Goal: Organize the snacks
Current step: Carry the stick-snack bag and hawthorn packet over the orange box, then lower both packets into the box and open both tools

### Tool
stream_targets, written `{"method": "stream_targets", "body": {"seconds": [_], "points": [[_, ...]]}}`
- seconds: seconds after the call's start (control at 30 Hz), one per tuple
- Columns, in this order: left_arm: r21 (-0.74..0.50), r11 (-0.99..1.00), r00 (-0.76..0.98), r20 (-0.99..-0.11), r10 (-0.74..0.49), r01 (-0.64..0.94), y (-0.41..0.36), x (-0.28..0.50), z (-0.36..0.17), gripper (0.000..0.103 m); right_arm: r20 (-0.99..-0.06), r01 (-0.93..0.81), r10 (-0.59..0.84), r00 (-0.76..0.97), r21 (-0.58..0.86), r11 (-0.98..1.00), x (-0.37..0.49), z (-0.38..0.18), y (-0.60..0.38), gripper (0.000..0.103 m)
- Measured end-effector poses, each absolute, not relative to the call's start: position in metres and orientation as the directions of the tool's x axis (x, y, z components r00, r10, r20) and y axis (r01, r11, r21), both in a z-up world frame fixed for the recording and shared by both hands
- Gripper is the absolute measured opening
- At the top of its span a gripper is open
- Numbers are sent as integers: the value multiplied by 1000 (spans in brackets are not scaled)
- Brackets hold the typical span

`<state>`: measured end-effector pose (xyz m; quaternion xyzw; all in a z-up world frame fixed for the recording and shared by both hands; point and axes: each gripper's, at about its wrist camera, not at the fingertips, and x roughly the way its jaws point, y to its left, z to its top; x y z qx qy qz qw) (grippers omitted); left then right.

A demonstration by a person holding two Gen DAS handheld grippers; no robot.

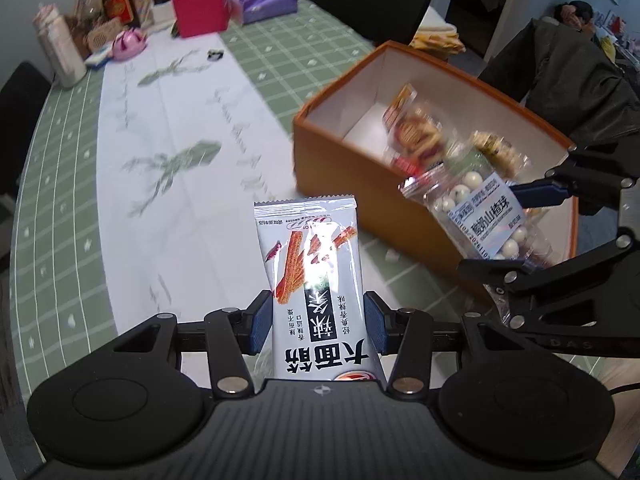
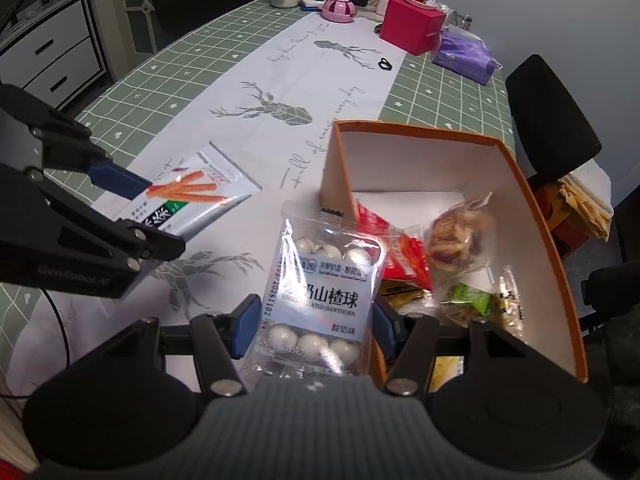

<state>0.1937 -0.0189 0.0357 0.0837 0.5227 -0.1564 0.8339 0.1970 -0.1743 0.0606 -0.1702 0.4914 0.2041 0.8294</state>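
Snacks are up in the air: left gripper (image 1: 316, 326) squeezes the spicy stick packet (image 1: 314, 280), right gripper (image 2: 312, 320) squeezes the yogurt ball bag (image 2: 324, 292) near the orange box (image 2: 560, 264). Slippery wrappers might slide out.

Clear hawthorn-ball bag (image 2: 324, 300): label reads "山楂球", "YOGURT COATED HAWTHORN" partly legible, "酸奶味"; a printed date code runs along its edge. Silver spicy-strip packet (image 1: 316, 280): "大面筋", "辣条", seen upside down. Table runner (image 2: 320, 92): script "full of", remainder illegible.
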Motion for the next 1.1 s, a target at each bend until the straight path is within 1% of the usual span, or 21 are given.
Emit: {"method": "stream_targets", "body": {"seconds": [0.2,0.47,0.63,0.77,0.93,1.1], "points": [[-57,924,407,-886,-222,379,-65,229,56,55,-894,-481,120,433,-117,869,224,62,-216,57],[-61,922,384,-897,-219,383,-123,280,51,55,-919,-428,73,388,-110,897,248,41,-258,57],[-76,927,339,-917,-210,369,-147,308,31,55,-924,-426,92,372,-82,901,254,29,-269,58],[-51,924,297,-939,-173,379,-162,321,6,55,-927,-435,111,359,-61,899,258,22,-270,58],[-46,926,248,-957,-148,374,-171,332,-20,55,-929,-441,135,346,-34,897,263,12,-272,58],[-51,930,232,-962,-144,364,-171,337,-32,55,-936,-440,137,324,-21,898,271,-4,-272,59]]}}
